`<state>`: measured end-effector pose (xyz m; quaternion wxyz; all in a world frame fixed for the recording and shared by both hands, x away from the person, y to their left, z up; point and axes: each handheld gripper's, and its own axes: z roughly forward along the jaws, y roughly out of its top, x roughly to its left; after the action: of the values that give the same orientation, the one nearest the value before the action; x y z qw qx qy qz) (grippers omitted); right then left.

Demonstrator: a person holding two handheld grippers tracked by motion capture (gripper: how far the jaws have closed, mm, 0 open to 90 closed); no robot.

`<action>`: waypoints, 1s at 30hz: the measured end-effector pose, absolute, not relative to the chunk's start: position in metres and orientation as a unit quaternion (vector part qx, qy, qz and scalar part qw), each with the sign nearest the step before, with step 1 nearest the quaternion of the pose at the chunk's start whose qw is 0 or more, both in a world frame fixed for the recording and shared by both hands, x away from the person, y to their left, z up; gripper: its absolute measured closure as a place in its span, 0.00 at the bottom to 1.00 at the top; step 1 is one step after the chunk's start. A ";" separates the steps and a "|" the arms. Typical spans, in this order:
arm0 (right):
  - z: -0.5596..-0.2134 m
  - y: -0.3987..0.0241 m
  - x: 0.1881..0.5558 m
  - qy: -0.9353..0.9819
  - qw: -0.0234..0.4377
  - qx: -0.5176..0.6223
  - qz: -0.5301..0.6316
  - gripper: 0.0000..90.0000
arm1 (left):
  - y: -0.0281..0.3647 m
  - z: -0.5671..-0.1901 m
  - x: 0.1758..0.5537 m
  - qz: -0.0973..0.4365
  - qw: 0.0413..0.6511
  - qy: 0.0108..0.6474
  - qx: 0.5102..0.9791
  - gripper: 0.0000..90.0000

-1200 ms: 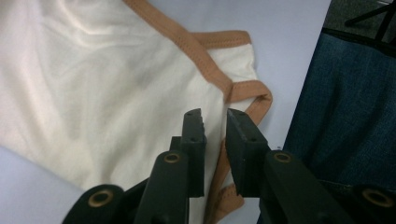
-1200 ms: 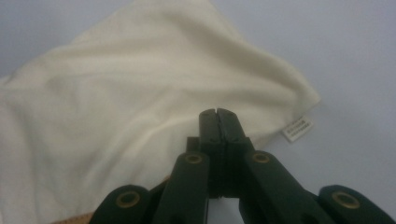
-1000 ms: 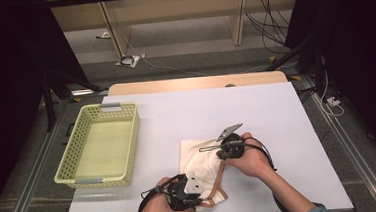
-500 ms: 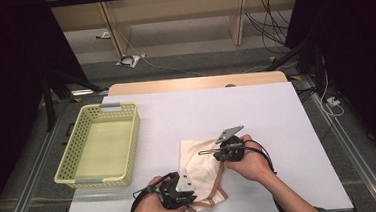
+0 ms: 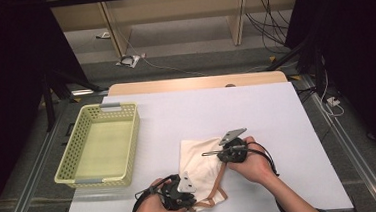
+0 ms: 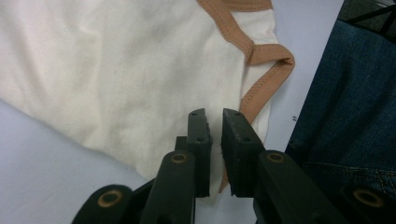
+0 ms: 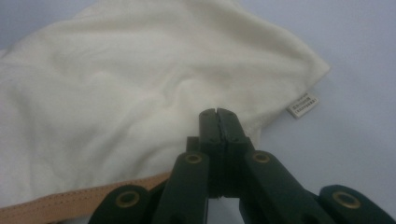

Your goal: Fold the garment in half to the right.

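A cream cloth (image 5: 200,160) with a tan trim (image 5: 217,194) lies crumpled near the front edge of the white table (image 5: 276,110). My left gripper (image 5: 192,195) is at the cloth's near edge. In the left gripper view its jaws (image 6: 215,116) stand a narrow slit apart, with the cloth (image 6: 116,70) and its trim (image 6: 261,60) pinched low between them. My right gripper (image 5: 207,153) lies at the cloth's right side and points left. In the right gripper view its jaws (image 7: 217,112) are pressed together over the edge of the cloth (image 7: 116,93). Whether fabric is caught there I cannot tell.
A pale yellow perforated basket (image 5: 128,140) stands empty on the table's left side. A small white label (image 7: 303,105) sticks out at one corner of the cloth. The person's denim-clad leg (image 6: 345,116) is just past the table's front edge.
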<state>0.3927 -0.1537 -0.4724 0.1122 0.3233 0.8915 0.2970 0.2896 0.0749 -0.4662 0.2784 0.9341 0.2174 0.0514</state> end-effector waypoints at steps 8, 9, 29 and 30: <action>-0.473 -0.156 0.390 0.887 0.120 0.322 0.308 0.96 | 0.077 -0.464 0.290 0.054 0.288 0.218 0.931 0.87; -0.470 -0.157 0.389 0.883 0.125 0.323 0.317 0.95 | 0.078 -0.462 0.290 0.059 0.290 0.218 0.930 0.86; -0.467 -0.167 0.378 0.864 0.142 0.312 0.370 0.77 | 0.090 -0.454 0.300 0.138 0.330 0.251 0.899 0.57; -0.467 -0.168 0.376 0.863 0.141 0.310 0.373 0.75 | 0.091 -0.455 0.301 0.141 0.335 0.254 0.897 0.54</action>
<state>0.3764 -0.1681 -0.4670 0.1407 0.3095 0.8633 0.3730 0.3011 0.0907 -0.4547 0.3347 0.8965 0.2537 0.1408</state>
